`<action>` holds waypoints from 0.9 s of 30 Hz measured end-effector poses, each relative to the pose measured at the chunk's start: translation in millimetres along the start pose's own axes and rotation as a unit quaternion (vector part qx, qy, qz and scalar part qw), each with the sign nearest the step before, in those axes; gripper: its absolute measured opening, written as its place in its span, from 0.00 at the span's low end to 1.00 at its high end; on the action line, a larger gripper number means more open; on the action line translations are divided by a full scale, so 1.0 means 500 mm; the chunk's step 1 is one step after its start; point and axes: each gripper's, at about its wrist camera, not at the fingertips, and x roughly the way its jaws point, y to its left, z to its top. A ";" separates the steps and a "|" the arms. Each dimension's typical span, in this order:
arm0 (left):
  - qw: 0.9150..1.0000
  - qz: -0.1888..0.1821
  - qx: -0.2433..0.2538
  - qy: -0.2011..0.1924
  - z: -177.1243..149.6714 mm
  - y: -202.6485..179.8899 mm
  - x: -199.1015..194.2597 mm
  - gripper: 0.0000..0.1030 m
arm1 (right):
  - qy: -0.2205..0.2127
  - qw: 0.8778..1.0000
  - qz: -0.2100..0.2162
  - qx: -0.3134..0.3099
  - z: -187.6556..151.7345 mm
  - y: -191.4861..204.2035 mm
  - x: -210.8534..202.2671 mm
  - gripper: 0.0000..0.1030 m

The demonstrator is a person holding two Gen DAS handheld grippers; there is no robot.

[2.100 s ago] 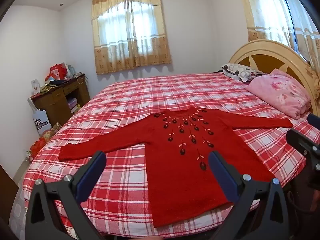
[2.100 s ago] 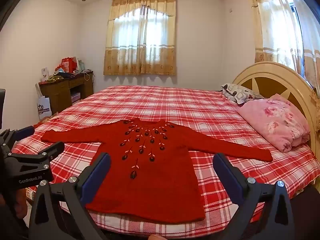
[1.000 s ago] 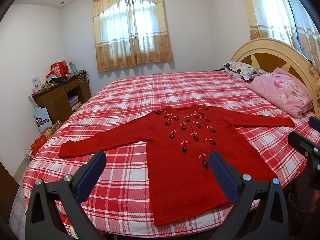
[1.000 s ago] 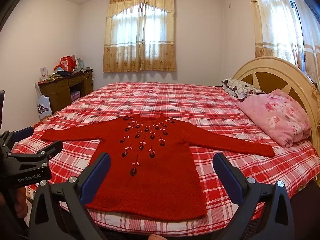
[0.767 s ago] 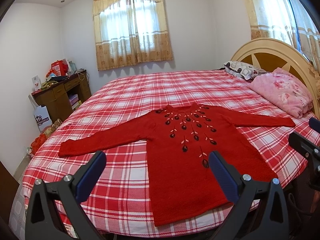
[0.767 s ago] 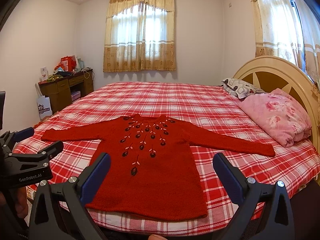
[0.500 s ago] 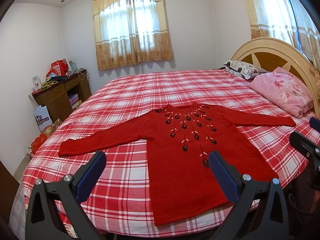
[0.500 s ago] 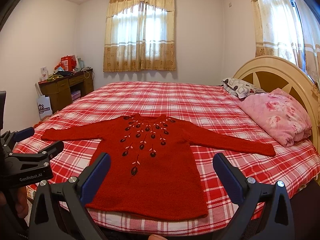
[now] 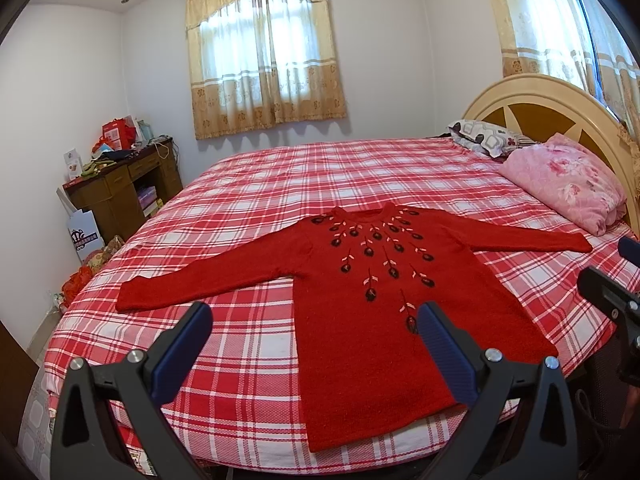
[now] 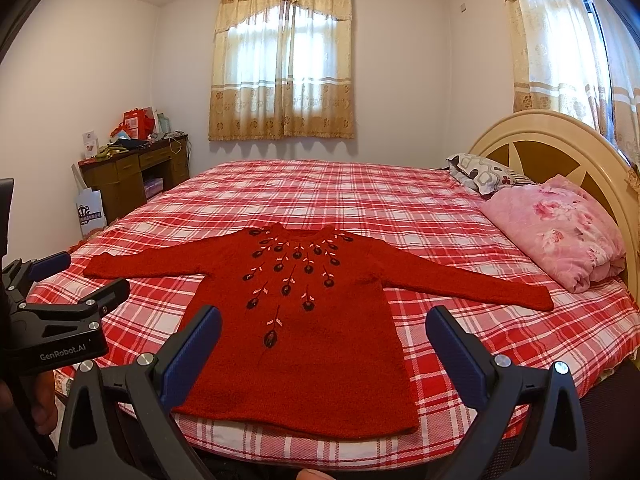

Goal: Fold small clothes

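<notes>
Red knitted long-sleeved sweater (image 9: 372,320) with dark embroidered flowers fanning down from the neckline lies flat, front up, on the red-and-white checked bedspread (image 9: 280,184), straight ahead of both claws and beyond their tips. Nothing folded yet: both sleeves fully out, body smooth, hem flat at the near bed edge. Judged from this, the task is at its very start; sleeve folds and body fold all remain.

Orientation: collar points away from the claws toward the curtained window (image 10: 284,64), hem nearest them. Body's long axis runs near-to-far; sleeves form a cross line left to right, one cuff off to the left of the left claw (image 9: 316,334), the other out right toward the pink floral pillow (image 10: 560,228) by the cream wooden headboard (image 10: 552,140).

Left claw: blue-padded fingers spread wide, empty, hovering short of the hem. Right claw (image 10: 324,338): also spread wide, empty, hem just under and beyond its tips. In the right view the left claw shows at the left edge, held by a hand (image 10: 40,396). Brown wooden desk (image 10: 132,176) with clutter sits far left against the wall.
</notes>
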 end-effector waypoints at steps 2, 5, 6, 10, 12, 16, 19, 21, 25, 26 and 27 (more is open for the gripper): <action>1.000 -0.001 0.000 0.000 0.000 0.001 0.000 1.00 | 0.000 1.000 0.000 0.000 0.001 0.000 0.001 0.99; 1.000 0.000 0.000 0.000 0.000 0.000 0.000 1.00 | 0.002 1.000 0.001 0.000 0.000 0.000 0.002 0.99; 1.000 0.000 0.000 0.000 0.001 0.001 0.000 1.00 | 0.002 1.000 0.002 0.000 0.000 0.001 0.002 0.99; 1.000 0.000 -0.001 0.001 -0.002 0.001 0.001 1.00 | 0.002 1.000 0.003 0.001 -0.002 0.002 0.002 0.99; 1.000 0.000 0.000 0.001 -0.003 0.001 0.001 1.00 | 0.003 1.000 0.003 0.000 -0.001 0.002 0.002 0.99; 1.000 0.000 0.000 0.001 -0.002 0.001 0.001 1.00 | 0.005 1.000 0.003 -0.001 -0.002 0.003 0.007 0.99; 1.000 -0.001 -0.001 0.002 -0.005 0.003 0.002 1.00 | 0.006 1.000 0.002 0.000 -0.002 0.000 0.011 0.99; 1.000 0.001 0.000 0.004 -0.009 0.005 0.006 1.00 | 0.005 1.000 0.001 0.001 -0.003 0.000 0.012 0.99; 1.000 0.002 0.001 0.007 -0.012 0.007 0.020 1.00 | 0.009 1.000 0.001 0.004 -0.010 -0.009 0.032 0.99; 1.000 0.003 0.002 0.009 -0.012 0.007 0.025 1.00 | 0.012 1.000 0.000 0.005 -0.010 -0.014 0.039 0.99; 1.000 0.005 0.003 0.011 -0.012 0.007 0.031 1.00 | 0.014 1.000 -0.001 0.006 -0.010 -0.019 0.046 0.99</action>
